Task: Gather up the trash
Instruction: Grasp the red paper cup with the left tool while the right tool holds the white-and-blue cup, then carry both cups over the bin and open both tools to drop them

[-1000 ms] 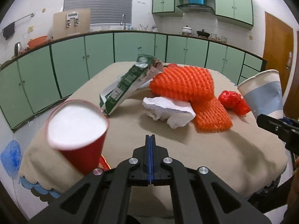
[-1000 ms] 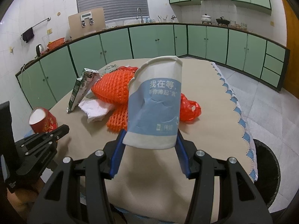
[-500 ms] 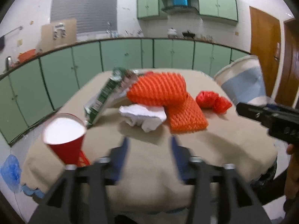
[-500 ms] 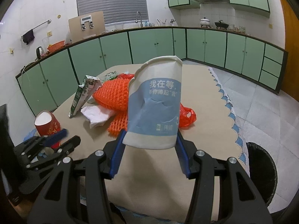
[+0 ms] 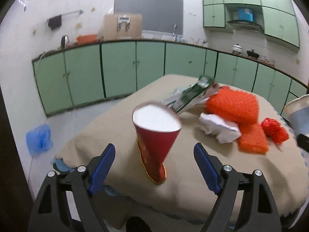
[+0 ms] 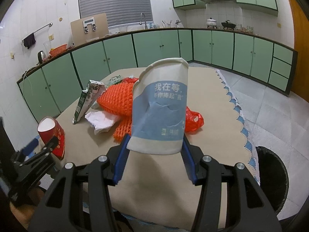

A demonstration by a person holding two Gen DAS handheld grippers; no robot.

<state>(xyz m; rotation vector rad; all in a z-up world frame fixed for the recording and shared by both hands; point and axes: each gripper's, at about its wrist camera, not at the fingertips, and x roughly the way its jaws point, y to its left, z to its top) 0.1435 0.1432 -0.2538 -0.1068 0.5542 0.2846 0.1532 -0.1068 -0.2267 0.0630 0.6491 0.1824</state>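
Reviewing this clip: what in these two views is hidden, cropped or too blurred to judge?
- Blue-and-white paper cup: its inside is unseen in the right wrist view, and the left wrist view crops it at the frame edge.
- Trash bin: contents dark, and the table edge and frame cut it.
- Green carton: print motion-blurred in the left wrist view.
- Red cup: its base is hidden from the left wrist view.

Dim indoor light; left view motion-blurred; heavy fisheye edge distortion.

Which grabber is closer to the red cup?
Left. The left gripper is open right in front of the red cup. The right gripper, off to the side, holds the blue paper cup.
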